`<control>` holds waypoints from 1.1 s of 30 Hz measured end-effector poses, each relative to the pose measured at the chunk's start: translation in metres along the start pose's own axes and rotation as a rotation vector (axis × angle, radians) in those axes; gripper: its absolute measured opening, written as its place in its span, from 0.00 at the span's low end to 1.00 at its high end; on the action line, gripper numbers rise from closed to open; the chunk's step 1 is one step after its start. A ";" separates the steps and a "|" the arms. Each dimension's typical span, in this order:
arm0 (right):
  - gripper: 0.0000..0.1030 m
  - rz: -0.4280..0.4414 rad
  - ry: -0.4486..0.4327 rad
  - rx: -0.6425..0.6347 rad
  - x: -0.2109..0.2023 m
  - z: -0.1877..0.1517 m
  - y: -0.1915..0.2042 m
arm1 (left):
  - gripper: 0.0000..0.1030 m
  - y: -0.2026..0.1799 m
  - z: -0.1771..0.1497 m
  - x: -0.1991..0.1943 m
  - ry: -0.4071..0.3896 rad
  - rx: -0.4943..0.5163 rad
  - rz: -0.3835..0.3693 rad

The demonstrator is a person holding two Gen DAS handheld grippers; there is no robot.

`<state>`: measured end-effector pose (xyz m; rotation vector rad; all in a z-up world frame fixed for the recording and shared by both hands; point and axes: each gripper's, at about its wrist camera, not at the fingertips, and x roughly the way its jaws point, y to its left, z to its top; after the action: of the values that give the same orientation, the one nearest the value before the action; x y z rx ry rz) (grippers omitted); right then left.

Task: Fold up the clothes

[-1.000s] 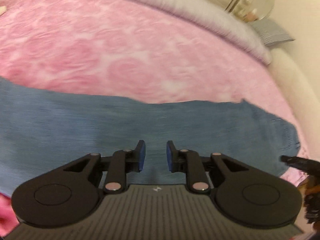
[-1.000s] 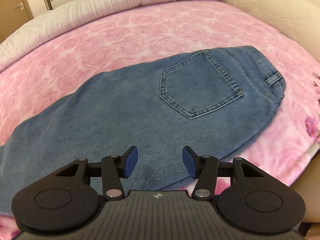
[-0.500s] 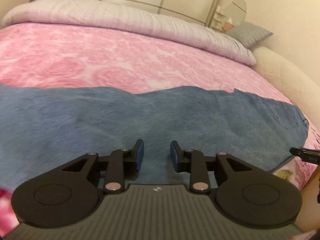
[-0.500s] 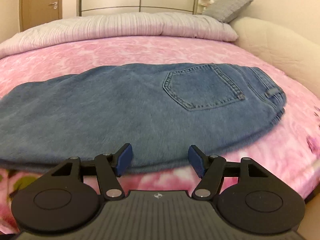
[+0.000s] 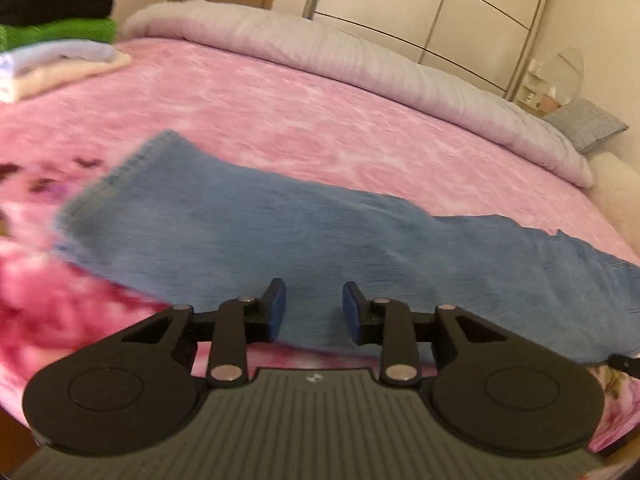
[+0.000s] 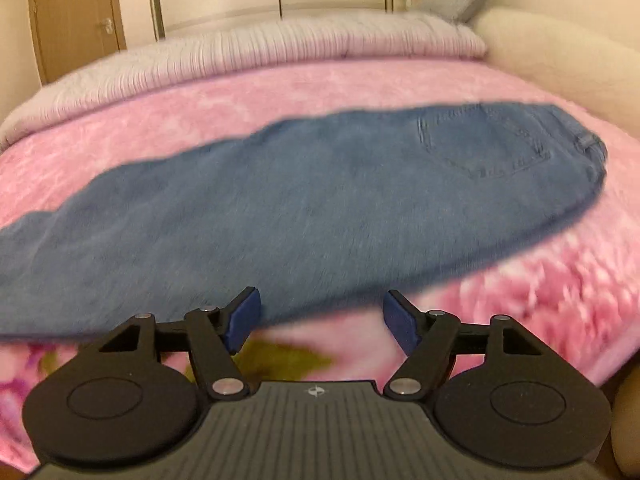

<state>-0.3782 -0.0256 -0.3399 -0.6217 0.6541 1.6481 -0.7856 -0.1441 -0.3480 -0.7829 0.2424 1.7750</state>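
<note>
Pink, with a rose pattern, the blanket [image 5: 320, 128] covers the whole bed, and behind it you see a pale grey duvet [image 5: 360, 60] rolled along the far edge, then cream wardrobe doors [image 5: 460, 8] and a brown door [image 6: 76, 20]. Your jeans [image 6: 300, 208] lie flat on the blanket, folded along their length into one long band. In the right wrist view the waist end with the back pocket [image 6: 484, 144] is at the right, close to the cream padded bed edge [image 6: 560, 60]; in the left wrist view the leg hem [image 5: 116, 184] is at the left. At the far left corner of the bed a stack of folded clothes [image 5: 56, 28] rests, black on top, then green, then pale pieces, well apart from the jeans. Your left gripper [image 5: 314, 310] hovers over the near edge of the jeans with its jaws a little apart, and nothing is clamped between the blue pads [image 5: 277, 312]. Your right gripper [image 6: 320, 322] is over the near edge of the jeans too, where the denim meets the pink blanket; its jaws are opening wide and they hold nothing. Both views are somewhat blurred, so I cannot tell if any fingertip touches the cloth.
</note>
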 end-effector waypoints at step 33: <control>0.88 -0.067 -0.113 0.071 -0.199 0.004 0.053 | 0.76 -0.098 -0.008 -0.161 -0.002 0.197 -0.076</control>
<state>-0.3990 -0.1666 -0.1912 -0.4906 0.6000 1.5787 -0.6689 -0.2383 -0.2343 -0.6405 0.3750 1.6521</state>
